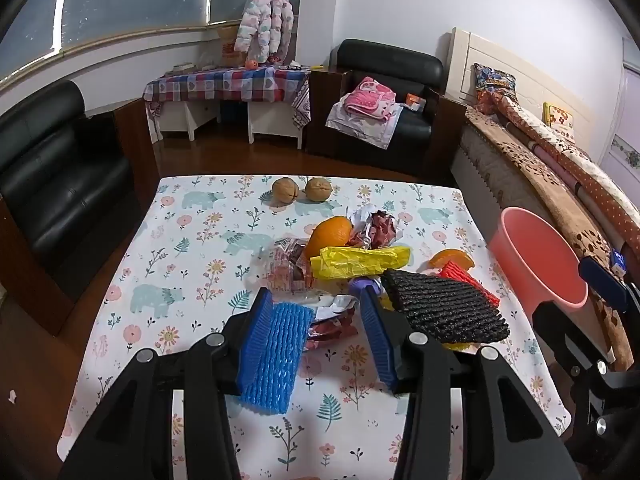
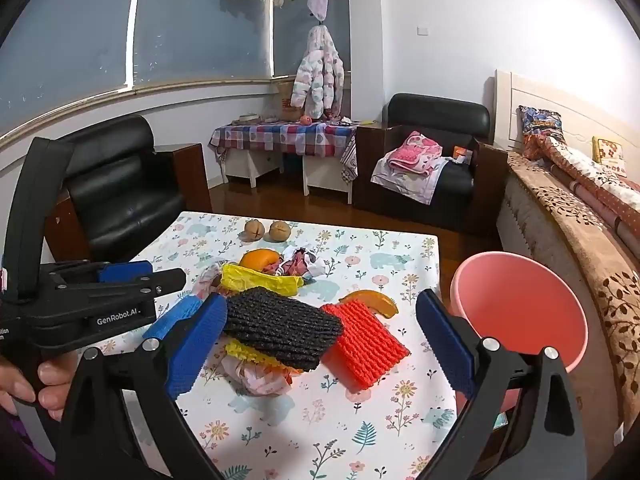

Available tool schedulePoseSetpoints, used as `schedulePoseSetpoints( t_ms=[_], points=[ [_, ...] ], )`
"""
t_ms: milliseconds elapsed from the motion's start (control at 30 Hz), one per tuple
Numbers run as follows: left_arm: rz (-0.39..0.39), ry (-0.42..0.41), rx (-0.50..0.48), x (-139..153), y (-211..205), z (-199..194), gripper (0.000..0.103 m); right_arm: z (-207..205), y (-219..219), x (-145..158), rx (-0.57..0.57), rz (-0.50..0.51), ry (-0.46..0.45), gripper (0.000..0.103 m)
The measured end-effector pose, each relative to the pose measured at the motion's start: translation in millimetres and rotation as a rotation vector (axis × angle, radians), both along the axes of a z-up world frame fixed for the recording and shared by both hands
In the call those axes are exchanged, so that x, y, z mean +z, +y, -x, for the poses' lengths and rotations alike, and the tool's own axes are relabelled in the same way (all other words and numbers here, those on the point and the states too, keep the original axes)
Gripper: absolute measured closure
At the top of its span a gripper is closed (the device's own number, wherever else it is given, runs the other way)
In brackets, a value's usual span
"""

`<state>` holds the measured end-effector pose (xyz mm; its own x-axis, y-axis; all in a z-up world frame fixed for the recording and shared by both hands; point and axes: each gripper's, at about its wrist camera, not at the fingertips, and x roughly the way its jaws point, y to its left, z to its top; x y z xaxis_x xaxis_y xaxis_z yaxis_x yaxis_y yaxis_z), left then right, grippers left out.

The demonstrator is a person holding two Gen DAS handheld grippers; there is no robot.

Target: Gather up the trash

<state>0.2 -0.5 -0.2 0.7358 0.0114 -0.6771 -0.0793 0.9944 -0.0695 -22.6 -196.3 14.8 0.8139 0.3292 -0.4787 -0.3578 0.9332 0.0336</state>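
A heap of trash lies mid-table: black foam net point(image 1: 444, 306) point(image 2: 280, 326), red foam net point(image 2: 366, 346), blue foam net point(image 1: 274, 354), yellow plastic bag point(image 1: 360, 262) point(image 2: 260, 280), crumpled wrappers point(image 1: 376, 226) and orange peel point(image 2: 370, 300). My left gripper point(image 1: 316, 308) is open, jaws wide, hovering over the heap's left side with the blue net by its left finger. My right gripper point(image 2: 320, 316) is open above the black and red nets. A pink bin point(image 2: 520, 312) point(image 1: 538, 262) stands off the table's right edge.
Two walnuts point(image 1: 302, 189) sit at the table's far edge, an orange point(image 1: 330, 234) in the heap. The table point(image 1: 192, 248) has a floral cloth. Black armchairs stand left and behind, a bed point(image 2: 580, 216) to the right.
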Motion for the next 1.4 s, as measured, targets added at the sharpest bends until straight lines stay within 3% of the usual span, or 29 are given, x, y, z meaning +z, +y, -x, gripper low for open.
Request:
schedulePoseSetpoints(
  t_ms=[1400],
  points=[
    [-0.008, -0.02, 0.01, 12, -4, 15, 0.057, 13, -11, 6, 0.005, -0.033, 0.006, 0.007]
  ],
)
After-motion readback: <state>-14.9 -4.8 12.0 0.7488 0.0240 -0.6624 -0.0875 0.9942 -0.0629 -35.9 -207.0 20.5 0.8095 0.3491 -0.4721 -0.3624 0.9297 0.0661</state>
